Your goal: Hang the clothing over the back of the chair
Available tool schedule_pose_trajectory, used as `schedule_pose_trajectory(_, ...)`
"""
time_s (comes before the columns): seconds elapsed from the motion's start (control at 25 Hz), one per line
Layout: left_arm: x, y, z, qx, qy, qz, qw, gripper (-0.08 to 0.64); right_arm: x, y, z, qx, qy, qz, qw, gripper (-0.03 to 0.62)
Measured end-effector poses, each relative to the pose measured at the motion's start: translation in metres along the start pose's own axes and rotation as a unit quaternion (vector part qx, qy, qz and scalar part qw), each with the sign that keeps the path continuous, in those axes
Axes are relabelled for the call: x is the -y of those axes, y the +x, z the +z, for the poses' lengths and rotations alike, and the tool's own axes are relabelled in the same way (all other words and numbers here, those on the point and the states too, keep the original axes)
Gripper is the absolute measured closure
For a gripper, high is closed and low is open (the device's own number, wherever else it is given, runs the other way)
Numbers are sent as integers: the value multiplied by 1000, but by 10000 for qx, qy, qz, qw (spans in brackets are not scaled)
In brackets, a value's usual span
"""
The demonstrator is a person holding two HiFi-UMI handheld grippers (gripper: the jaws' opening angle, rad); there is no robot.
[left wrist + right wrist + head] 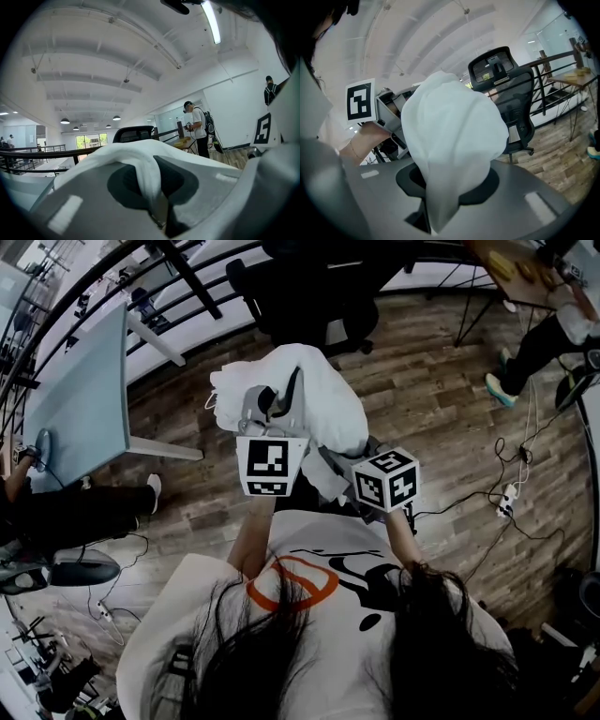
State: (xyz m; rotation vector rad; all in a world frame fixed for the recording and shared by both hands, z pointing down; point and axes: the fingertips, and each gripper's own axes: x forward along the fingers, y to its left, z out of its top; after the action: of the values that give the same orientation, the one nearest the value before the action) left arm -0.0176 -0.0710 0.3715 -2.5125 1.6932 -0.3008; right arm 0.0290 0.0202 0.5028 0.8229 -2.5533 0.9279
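**A:** Two grippers on one cloth? What does the head view give?

**B:** Yes. The white cloth [314, 395] is bunched in the air over the wood floor [441, 399]. The left gripper [270, 401] is at its left edge and the right gripper [330, 463] under its near side. The chair [300, 296] stands beyond, apart from it.

**A:** Left gripper view?

**B:** A thick fold runs down into the gap. The jaws are pinching it, and the rest spreads across in front. The chair's headrest shows past it.

**A:** And the right gripper view?

**B:** Much the same: jaws clamped on a gathered tail, the bulk ballooning above them. The chair is behind to the right and the cloth isn't touching it. The left gripper is at the cloth's far side.
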Motion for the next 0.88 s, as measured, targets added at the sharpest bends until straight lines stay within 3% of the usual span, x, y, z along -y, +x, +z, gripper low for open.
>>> schedule_pose_trajectory(0.48,-80,69,24,460,398,-598,9964,546,16,75,86,391,210,-260,9987,448)
schedule_pose_trajectory(0.88,-129,122,80,1301,982,-1352,9773,546,28,108,177,947,150,-676,9931,448)
